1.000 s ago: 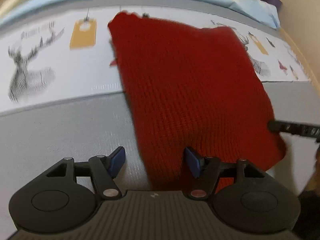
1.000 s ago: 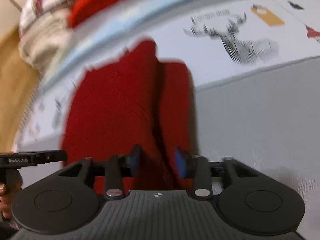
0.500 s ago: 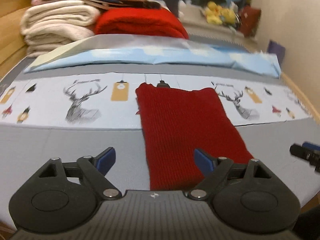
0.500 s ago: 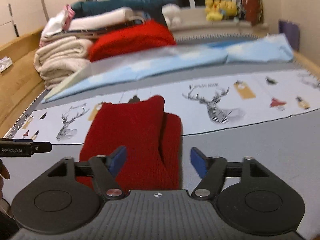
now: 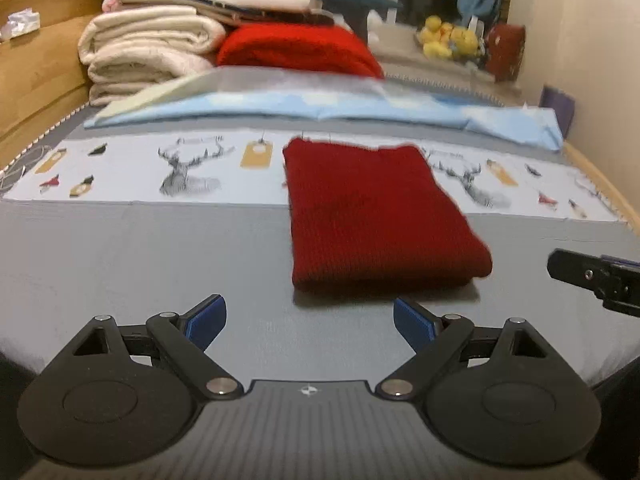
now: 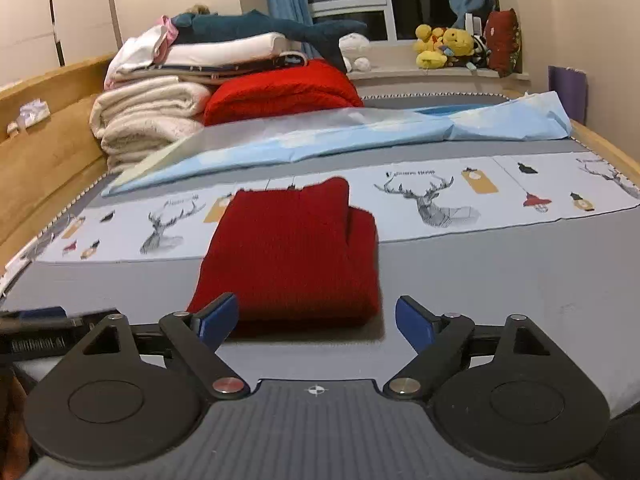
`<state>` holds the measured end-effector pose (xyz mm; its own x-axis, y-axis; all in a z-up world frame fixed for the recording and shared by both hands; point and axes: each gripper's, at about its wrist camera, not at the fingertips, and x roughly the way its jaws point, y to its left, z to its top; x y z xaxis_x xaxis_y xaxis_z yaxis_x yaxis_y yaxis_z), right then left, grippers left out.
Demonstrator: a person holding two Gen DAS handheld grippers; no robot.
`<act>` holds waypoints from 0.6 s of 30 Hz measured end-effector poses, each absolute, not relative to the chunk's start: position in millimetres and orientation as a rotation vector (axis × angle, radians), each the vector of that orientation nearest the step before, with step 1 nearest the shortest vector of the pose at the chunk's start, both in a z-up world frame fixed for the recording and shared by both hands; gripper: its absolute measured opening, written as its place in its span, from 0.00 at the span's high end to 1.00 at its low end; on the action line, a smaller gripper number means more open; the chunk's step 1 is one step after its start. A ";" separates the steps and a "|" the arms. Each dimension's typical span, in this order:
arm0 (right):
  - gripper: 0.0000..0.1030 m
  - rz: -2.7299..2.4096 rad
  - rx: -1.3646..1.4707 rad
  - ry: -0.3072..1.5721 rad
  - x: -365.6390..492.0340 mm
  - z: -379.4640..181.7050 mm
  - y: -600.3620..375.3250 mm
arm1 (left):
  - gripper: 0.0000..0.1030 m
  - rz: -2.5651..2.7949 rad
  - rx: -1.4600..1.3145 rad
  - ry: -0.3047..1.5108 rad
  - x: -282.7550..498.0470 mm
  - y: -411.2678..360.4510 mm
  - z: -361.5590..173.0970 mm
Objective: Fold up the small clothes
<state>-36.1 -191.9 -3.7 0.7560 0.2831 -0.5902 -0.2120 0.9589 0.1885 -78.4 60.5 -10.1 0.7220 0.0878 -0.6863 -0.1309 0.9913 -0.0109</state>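
– On grey bed cover [image 5: 120, 248], centre: folded dark-red knitted garment [image 5: 372, 216], far edge over deer-print strip [image 5: 188, 176]?
– Yes. Left gripper [image 5: 310, 318], right gripper [image 6: 316, 316]: just opened wide, empty, near side of garment.

One folded red knit garment [image 6: 288, 256] lies on one bed [image 6: 500, 280]; two grippers, left [image 5: 310, 318] and right [image 6: 316, 320]; two printed deer [image 6: 430, 200] in the right view; one red blanket [image 6: 280, 90]
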 end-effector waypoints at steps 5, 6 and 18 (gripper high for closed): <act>0.16 0.282 0.076 0.677 -32.7 -9.2 -176.5 | 0.09 0.096 -0.044 0.697 -73.0 55.0 -9.7; 0.16 0.282 0.075 0.684 -31.5 -11.0 -173.9 | 0.09 0.091 -0.053 0.705 -71.9 55.1 -10.6; 0.16 0.303 0.007 0.705 -23.9 -21.4 -146.9 | 0.09 0.092 -0.061 0.711 -63.0 61.5 -12.8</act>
